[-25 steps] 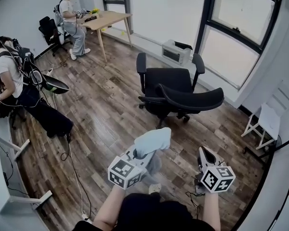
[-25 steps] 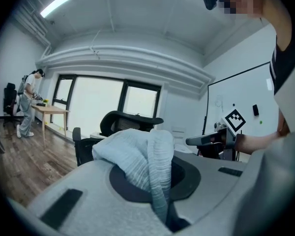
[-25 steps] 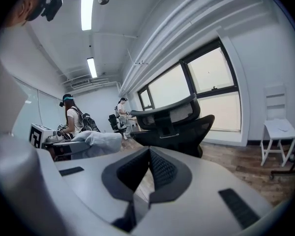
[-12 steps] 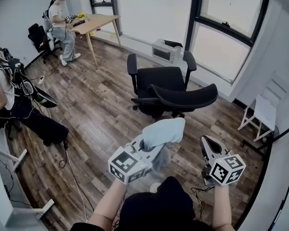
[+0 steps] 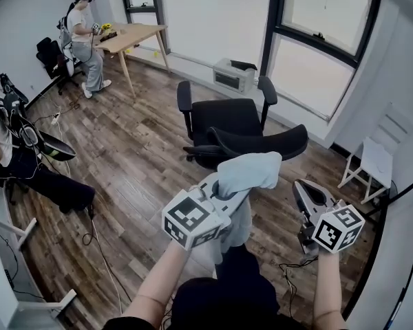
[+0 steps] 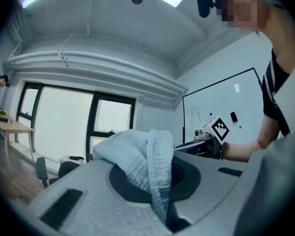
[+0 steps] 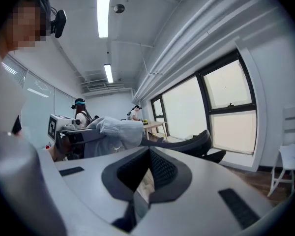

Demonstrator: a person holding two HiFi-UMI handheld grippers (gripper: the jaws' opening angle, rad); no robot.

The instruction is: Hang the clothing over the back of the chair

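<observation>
one clothing [image 5: 248,172] clenched in left gripper [image 5: 222,190]; right gripper [image 5: 298,183] closed, empty; one black chair [image 5: 258,141] just ahead.

A dark wood-plank floor [image 5: 138,150] runs to pale walls [image 5: 27,19]. Tall black-framed windows [image 5: 316,53] fill the far side, bright with daylight, with a white boxy unit [image 5: 232,74] on the floor below them. A wooden table [image 5: 134,34] stands far left, a white folding chair [image 5: 377,163] at the right. Strip lights [image 7: 104,9] glow overhead.
</observation>
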